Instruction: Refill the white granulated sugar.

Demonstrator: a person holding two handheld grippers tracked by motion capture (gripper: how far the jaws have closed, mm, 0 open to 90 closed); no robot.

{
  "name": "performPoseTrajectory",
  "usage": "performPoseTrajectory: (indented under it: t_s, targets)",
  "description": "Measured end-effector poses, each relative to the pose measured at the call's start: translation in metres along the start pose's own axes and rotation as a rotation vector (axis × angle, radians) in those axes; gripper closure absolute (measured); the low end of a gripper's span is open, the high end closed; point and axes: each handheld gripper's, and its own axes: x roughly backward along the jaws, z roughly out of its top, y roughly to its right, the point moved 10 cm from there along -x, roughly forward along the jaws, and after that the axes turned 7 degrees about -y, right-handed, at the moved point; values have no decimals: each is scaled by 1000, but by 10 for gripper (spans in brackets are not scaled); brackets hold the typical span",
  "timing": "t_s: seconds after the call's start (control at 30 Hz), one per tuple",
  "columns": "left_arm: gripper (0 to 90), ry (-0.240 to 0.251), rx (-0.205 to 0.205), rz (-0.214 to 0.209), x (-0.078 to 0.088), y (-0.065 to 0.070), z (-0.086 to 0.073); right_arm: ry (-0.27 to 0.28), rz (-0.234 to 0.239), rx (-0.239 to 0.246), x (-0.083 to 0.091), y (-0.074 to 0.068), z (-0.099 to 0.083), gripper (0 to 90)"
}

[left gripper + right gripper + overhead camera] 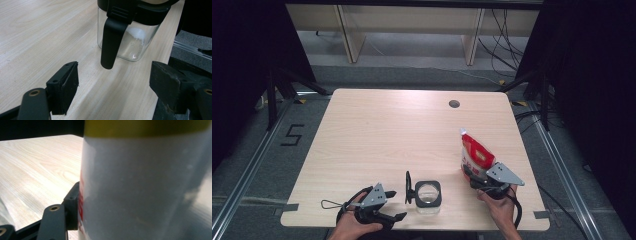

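Note:
A clear square glass jar with a black collar stands near the table's front edge, its black lid flap hanging open on its left. My left gripper lies left of it, open. In the left gripper view the jar and the hanging flap sit just beyond the gap between my jaws, a little white powder at the jar's bottom. My right gripper is shut on the base of a red and white pouch that stands upright. Up close the pouch presses against one finger; the other finger is hidden.
The light wooden table has a round cable hole at the back right. Its front edge runs just below both hands. Dark curtains flank the table, and wooden furniture legs and cables stand on the floor behind it.

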Motion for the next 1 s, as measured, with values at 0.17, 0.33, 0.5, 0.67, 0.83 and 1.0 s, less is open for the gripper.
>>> performPoseTrajectory:
  t_s: [0.17,0.33,0.5,0.67,0.83,1.0]
  targets:
    - [229,-3,12,10,1,-1,-1,23,-15,72,11,-6,13,382]
    - [229,-2,7,2,2,-1,-1,26,-43,174,26,-13,24,383]
    - [229,11,9,1,1,-1,0,22,-70,273,38,-18,33,384]
    - [229,14,16,4,1,-1,1,19,-83,337,51,-23,36,385]
    - [229,16,18,6,1,-1,1,-9,-98,429,62,-32,33,386]
    - [229,13,12,5,1,-1,1,-21,-102,485,72,-39,32,388]
